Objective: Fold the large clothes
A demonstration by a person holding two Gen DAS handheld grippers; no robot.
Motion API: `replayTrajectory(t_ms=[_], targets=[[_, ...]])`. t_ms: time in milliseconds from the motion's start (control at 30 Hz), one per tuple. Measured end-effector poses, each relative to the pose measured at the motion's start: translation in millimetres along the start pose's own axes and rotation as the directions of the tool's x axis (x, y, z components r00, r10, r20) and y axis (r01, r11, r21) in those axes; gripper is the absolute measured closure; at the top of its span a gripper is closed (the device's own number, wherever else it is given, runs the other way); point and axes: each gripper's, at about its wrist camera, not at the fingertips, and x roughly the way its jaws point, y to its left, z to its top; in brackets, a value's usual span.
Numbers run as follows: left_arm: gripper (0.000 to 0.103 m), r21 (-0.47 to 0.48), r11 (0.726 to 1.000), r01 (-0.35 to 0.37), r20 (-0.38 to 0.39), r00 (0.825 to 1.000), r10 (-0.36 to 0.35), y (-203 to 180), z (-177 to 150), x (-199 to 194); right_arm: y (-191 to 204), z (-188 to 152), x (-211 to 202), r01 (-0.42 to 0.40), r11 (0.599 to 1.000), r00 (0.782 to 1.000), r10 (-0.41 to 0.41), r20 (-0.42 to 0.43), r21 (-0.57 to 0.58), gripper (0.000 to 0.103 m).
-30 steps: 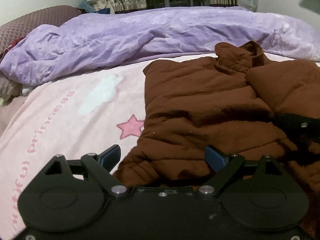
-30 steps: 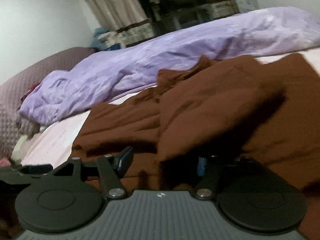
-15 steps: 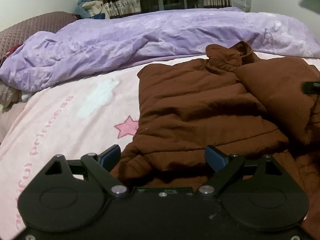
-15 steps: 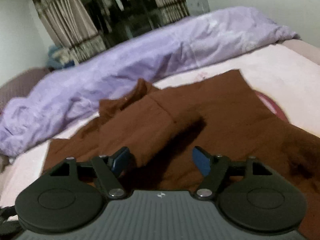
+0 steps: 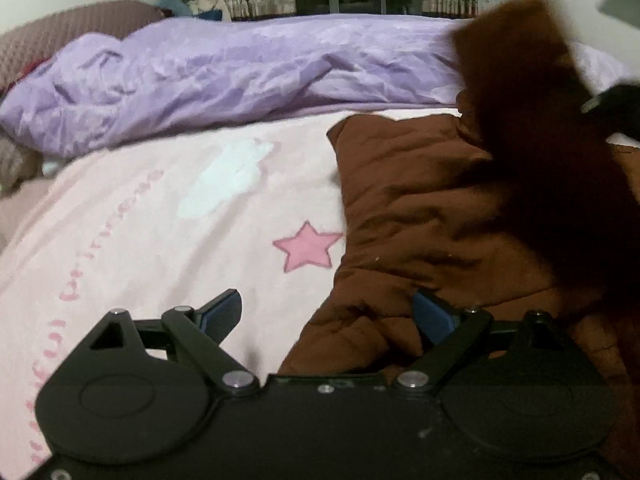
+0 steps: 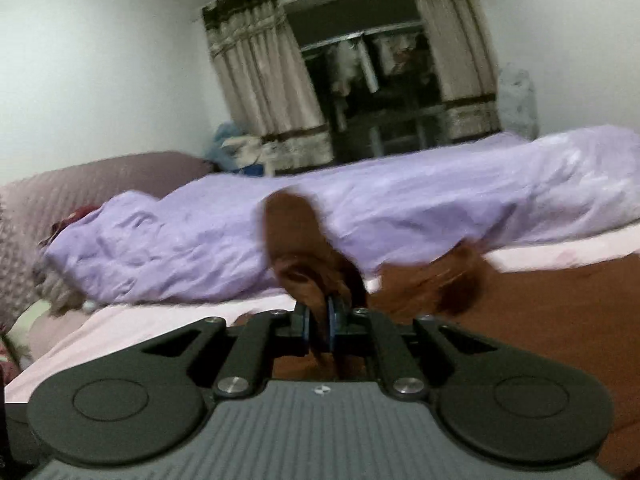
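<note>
A large brown padded jacket lies on the pink bedsheet. My left gripper is open, low over the jacket's near left hem, one finger over the sheet, one over the cloth. My right gripper is shut on a brown sleeve of the jacket, which sticks up between its jaws. In the left wrist view that lifted sleeve is a blurred flap at the right, with the right gripper's dark body at the right edge. The jacket's body spreads to the right in the right wrist view.
A crumpled purple duvet runs across the back of the bed. A mauve quilted headboard or cushion is at the far left. Curtains and a dark window stand behind. The sheet carries a pink star.
My right gripper has closed on the sleeve and lifted it up off the jacket. My left gripper has stayed open and shifted slightly left near the hem.
</note>
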Motion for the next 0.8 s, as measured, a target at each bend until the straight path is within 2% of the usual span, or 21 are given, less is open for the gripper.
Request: replayTrajectory(t_ms=[67,200,333,500,567,600,700,733,767,800], targets=[[0.007,-0.005,1.0,0.007,-0.014,1.0,-0.007,1,-4,6,1,-21,14,-0.014,0.999,0.998,0.017,-0.052,0.051,0.094],[0.007,0.02,1.0,-0.003,-0.021,1.0,0.004,-2,-8,14,-3,-57,31,0.04,0.997,0.985,-0.028,-0.171,0.071,0.094],[0.006,0.012,1.0,-0.01,-0.019,1.0,0.01,-2,-9,16,-15,-54,28,0.012,0.991,0.984,0.012,-0.176,0.135,0.094],[0.005,-0.012,1.0,-0.016,-0.026,1.0,0.016,0,-10,15,-9,-55,27,0.022,0.994,0.984,-0.002,-0.181,0.11,0.094],[0.006,-0.01,1.0,-0.026,-0.028,0.999,0.025,-1,-9,13,-6,-54,31,0.01,0.995,0.983,0.009,-0.184,0.102,0.086],[0.006,-0.007,1.0,-0.03,-0.029,0.999,0.03,-2,-8,12,-3,-53,34,0.008,0.996,0.982,0.009,-0.189,0.086,0.086],[0.008,-0.006,0.999,-0.046,-0.026,0.999,0.045,-6,-4,1,12,-39,26,-0.007,0.999,0.969,-0.005,-0.247,-0.045,0.077],[0.008,0.002,0.999,-0.047,-0.017,0.999,0.047,-7,-3,-5,12,-33,16,-0.007,0.998,0.965,-0.009,-0.262,-0.06,0.068],[0.008,0.015,0.999,-0.049,0.001,0.999,0.049,-10,-2,-13,9,-27,3,-0.008,0.999,0.964,-0.004,-0.266,-0.044,0.053],[0.008,0.02,0.998,-0.052,0.019,0.999,0.051,-13,-2,-21,1,-21,-12,-0.01,1.0,0.966,0.007,-0.257,-0.012,0.049]])
